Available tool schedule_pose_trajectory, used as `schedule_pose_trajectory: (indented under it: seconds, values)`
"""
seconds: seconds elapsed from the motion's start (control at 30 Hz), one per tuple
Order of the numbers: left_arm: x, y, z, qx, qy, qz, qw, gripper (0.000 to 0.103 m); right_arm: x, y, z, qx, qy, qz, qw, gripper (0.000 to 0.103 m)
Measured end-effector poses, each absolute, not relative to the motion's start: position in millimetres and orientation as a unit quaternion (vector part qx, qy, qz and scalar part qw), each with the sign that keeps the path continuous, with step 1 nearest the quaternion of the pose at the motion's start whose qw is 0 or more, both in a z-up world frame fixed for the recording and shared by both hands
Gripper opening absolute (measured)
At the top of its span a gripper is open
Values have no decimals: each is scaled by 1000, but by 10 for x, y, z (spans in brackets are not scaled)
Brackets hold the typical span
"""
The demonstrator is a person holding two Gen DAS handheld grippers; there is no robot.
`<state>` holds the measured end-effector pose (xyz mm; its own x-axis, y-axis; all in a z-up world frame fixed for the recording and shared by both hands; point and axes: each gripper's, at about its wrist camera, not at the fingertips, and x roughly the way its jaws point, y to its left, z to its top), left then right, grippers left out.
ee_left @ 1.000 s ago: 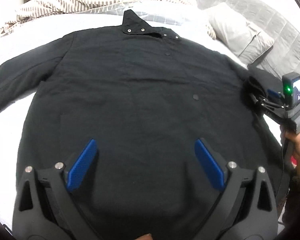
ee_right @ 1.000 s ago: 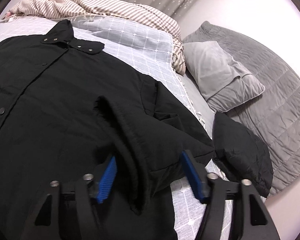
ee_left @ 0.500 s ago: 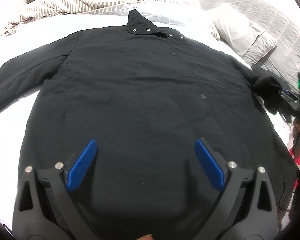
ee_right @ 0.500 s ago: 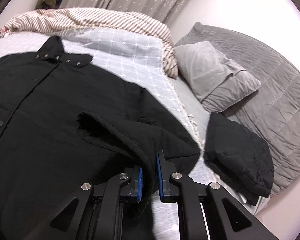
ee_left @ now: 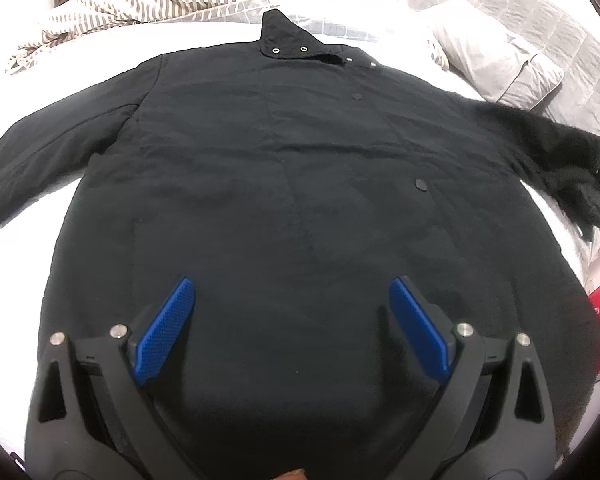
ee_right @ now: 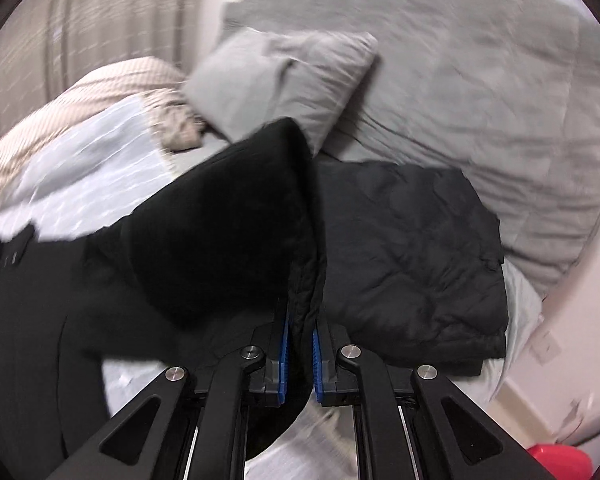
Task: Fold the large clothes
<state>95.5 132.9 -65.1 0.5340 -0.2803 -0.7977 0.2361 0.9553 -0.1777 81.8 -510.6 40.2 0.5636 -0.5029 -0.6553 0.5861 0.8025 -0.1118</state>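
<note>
A black jacket [ee_left: 292, 184] covers the white bed [ee_left: 16, 256]; right gripper [ee_right: 300, 344] clamps its sleeve [ee_right: 240, 216] beside grey pillow [ee_right: 276, 80]; left gripper [ee_left: 292, 320] gapes empty.

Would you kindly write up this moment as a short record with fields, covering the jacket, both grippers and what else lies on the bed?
surface: bed
main garment: black jacket, spread flat, front up, collar at the far side
left gripper: open, above the jacket's lower part, nothing between its fingers
right gripper: shut on the jacket's sleeve, which is lifted off the bed
other garment: folded dark jacket beside the sleeve
bedding: grey pillow, striped blanket
picture quality: right wrist view blurred
</note>
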Motion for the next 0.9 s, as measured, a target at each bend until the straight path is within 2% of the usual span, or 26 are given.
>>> schedule_pose_trajectory:
  seconds: [0.17, 0.27, 0.3, 0.33, 0.43, 0.53, 0.6, 0.63, 0.77, 0.9]
  values:
    - [957, 1288, -665, -11, 461, -145, 875, 98, 1126, -5725, 487, 80, 351, -325, 875, 9]
    - [947, 1299, -664, -6, 464, -141, 874, 98, 1305, -5937, 330, 2, 375, -398, 837, 10]
    - [943, 1312, -656, -5, 466, -141, 873, 98, 1322, -5985, 287, -47, 374, -463, 802, 16]
    - [942, 1319, -646, -4, 467, -141, 873, 98, 1265, -6045, 296, -59, 359, -498, 787, 16]
    - [948, 1347, -587, 3, 465, -142, 874, 98, 1061, -6040, 419, 34, 321, -450, 833, 19]
    - [998, 1342, -553, 12, 456, -136, 879, 98, 1223, -5426, 398, -21, 314, -374, 872, 30]
    - [1029, 1339, -555, 9, 455, -130, 881, 98, 1458, -4882, 269, -53, 316, -305, 897, 63]
    - [1039, 1341, -565, 3, 455, -127, 881, 98, 1583, -4664, 202, -56, 317, -272, 907, 68]
    - [1014, 1337, -608, -5, 454, -125, 882, 98, 2195, -3798, -300, -66, 357, -158, 918, 68]
    - [1000, 1326, -631, 13, 457, -119, 882, 98, 2535, -3491, -873, -70, 417, -125, 898, 68]
